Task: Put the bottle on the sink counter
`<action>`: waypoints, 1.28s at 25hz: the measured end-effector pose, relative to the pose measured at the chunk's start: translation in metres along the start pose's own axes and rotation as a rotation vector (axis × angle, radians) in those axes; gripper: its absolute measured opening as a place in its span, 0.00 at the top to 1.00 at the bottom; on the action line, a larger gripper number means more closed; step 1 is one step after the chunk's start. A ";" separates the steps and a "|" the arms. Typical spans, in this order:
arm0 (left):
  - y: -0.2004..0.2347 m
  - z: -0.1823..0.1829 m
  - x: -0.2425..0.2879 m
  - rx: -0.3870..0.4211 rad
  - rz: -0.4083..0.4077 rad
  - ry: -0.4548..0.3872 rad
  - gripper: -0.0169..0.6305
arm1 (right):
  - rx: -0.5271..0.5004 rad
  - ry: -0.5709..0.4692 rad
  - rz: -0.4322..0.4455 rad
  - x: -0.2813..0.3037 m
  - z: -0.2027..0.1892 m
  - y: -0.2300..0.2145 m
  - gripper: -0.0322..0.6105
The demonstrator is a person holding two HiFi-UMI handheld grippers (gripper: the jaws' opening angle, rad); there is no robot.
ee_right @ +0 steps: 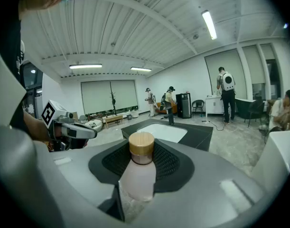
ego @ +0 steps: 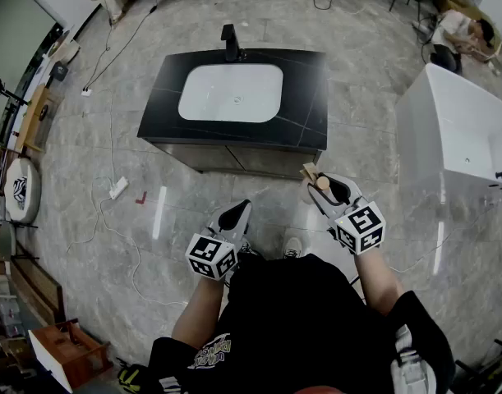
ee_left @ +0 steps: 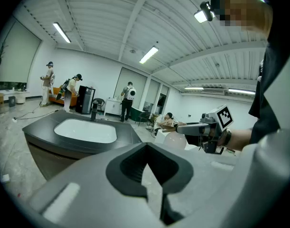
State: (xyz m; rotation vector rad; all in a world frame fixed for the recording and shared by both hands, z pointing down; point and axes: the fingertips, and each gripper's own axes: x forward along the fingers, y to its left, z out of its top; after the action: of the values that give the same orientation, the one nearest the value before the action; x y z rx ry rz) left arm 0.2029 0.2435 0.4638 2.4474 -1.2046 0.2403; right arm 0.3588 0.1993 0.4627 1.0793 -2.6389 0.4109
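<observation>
The person is standing on the glossy grey marble-patterned floor, facing the black matt stone worktop. It is carrying a white rounded-rectangular basin in its middle and a black angular tap at the far edge. The right tongs are clasping a pale pink, frosted bottle by its body, with the black meshed pads pressing on either side. Its round wooden cap is showing beyond the smooth grey shells. The bottle is hanging in the air short of the worktop's near right corner, with open floor lying between. The left tongs are clenched on nothing, as far as the narrow slit lets me judge, and are sitting beside the right ones, well apart. Both forearms are reaching forward, the tongs tilting slightly downward. A white glossy box-shaped tub is standing off to the right, clear of the arm.
</observation>
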 end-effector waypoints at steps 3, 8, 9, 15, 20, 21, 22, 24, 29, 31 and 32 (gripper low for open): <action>-0.001 0.001 -0.002 0.000 0.000 0.000 0.97 | 0.002 0.001 -0.005 -0.002 0.001 0.000 0.69; -0.002 0.002 -0.003 -0.001 0.003 0.000 0.97 | 0.008 -0.008 -0.001 -0.003 0.003 -0.001 0.69; -0.002 0.002 -0.003 -0.001 0.005 0.001 0.97 | 0.009 -0.012 0.002 -0.003 0.004 -0.001 0.69; -0.002 0.001 -0.002 -0.005 0.009 0.001 0.97 | 0.001 -0.025 0.030 0.000 0.008 0.004 0.69; -0.003 -0.001 0.000 -0.010 0.013 -0.004 0.97 | -0.013 -0.025 0.042 0.002 0.009 0.007 0.69; -0.003 -0.001 0.000 -0.011 0.015 -0.005 0.97 | -0.015 -0.025 0.044 0.003 0.010 0.007 0.69; -0.004 -0.001 0.000 -0.011 0.017 -0.006 0.97 | -0.016 -0.025 0.046 0.003 0.010 0.007 0.69; -0.004 0.000 0.000 -0.013 0.021 -0.008 0.97 | -0.016 -0.022 0.050 0.003 0.011 0.006 0.69; -0.002 0.002 -0.001 -0.014 0.039 -0.015 0.97 | -0.019 -0.019 0.064 0.007 0.013 0.006 0.69; -0.001 0.002 -0.002 -0.014 0.048 -0.018 0.97 | -0.020 -0.019 0.072 0.010 0.013 0.006 0.69; 0.000 0.003 -0.003 -0.014 0.053 -0.020 0.97 | -0.021 -0.020 0.077 0.011 0.014 0.006 0.69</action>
State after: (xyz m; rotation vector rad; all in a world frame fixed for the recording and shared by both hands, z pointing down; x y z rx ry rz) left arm 0.2011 0.2441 0.4604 2.4131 -1.2767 0.2222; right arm 0.3452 0.1917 0.4527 0.9835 -2.7022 0.3897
